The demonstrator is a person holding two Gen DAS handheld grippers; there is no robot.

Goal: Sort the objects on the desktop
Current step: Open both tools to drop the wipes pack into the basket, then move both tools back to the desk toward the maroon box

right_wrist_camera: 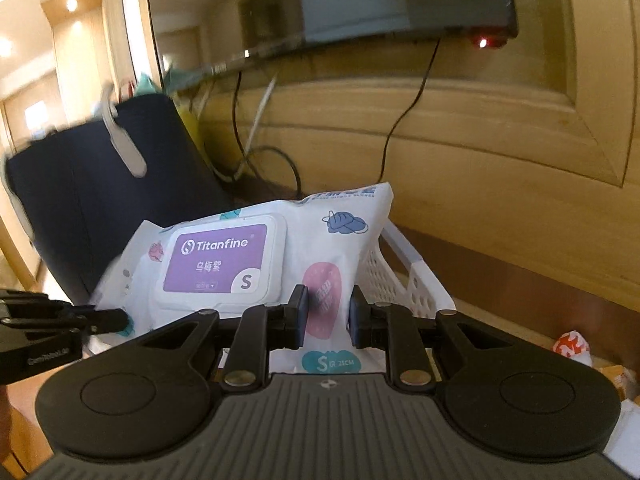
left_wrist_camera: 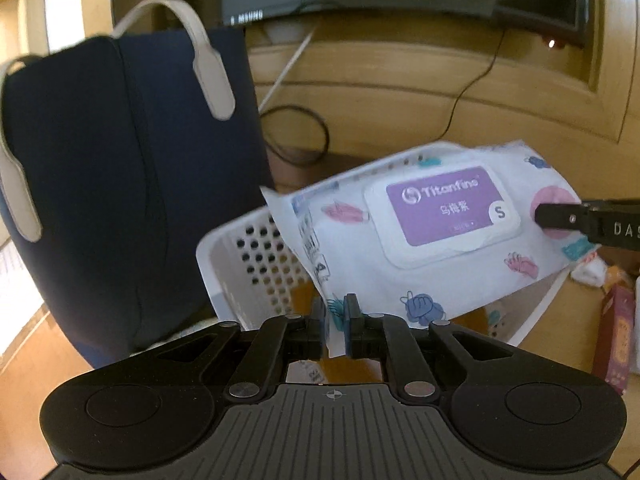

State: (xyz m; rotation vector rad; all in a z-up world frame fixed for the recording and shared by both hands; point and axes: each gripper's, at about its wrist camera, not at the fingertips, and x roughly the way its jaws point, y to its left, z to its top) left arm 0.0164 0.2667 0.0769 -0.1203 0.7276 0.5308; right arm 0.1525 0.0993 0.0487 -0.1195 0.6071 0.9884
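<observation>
The soft white plastic pack (left_wrist_camera: 424, 240) is printed with pastel cartoon hands in blue, pink and teal. Its white flip lid carries a purple label reading "Titanfine", a line of Chinese characters beneath it, and an "S" in a white circle at the label's lower right corner. In the right wrist view a teal patch on the pack's near end reads "S" and "25CM", and a pink oval patch next to it holds writing too blurred to read.

The pack hangs tilted over the white perforated plastic basket (left_wrist_camera: 256, 256), held at its 2 ends. The left gripper (left_wrist_camera: 335, 320) has its blue-padded jaws close together with the pack's thin lower edge between them; whether the pads press on it I cannot tell. The right gripper (right_wrist_camera: 326, 314) has its jaws a little apart with the pack's near end, at the pink oval, between them; the left pad meets the wrapper, while a narrow gap shows at the right pad, so a firm clamp cannot be confirmed.

Just left of the basket stands a dark navy bag (left_wrist_camera: 120, 184) with cream straps. Behind, a black television (right_wrist_camera: 328, 4) shows "SAMSUNG" lettering partly readable on its lower bezel, above a wooden surface (left_wrist_camera: 400, 92) with black cables.
</observation>
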